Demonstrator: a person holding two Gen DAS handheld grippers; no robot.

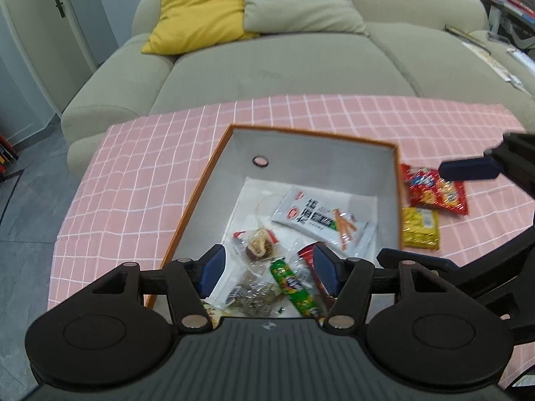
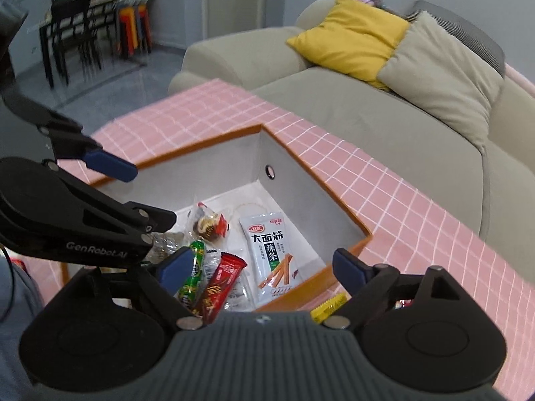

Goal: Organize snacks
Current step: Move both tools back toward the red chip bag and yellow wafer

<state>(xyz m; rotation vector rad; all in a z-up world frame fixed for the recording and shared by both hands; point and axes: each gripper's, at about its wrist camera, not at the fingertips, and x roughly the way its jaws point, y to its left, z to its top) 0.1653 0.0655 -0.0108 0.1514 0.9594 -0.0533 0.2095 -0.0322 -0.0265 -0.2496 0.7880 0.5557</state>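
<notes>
Both grippers hung over the box (image 1: 214,153), and both stood wide apart with nothing between the pads. The left gripper (image 1: 265,272) hovered above the near end of the box, its blue pads clear of the snacks below: a green packet (image 1: 296,287), a clear-wrapped cake (image 1: 257,247) and a red packet (image 2: 222,280) just beside the green one. The right gripper (image 2: 264,269) was spread as wide, empty too, one pad over the green packet, the other out past the box's orange rim. A white packet (image 1: 321,220) with orange sticks printed on it lay flat on the box floor, farther in. Outside the box, on the pink checked cloth (image 1: 140,173), a red bag (image 1: 434,193) and a yellow bag (image 1: 420,227) sat just beside the wall, touching each other. In the left view, one right pad reached over the red bag; contact could not be told.
</notes>
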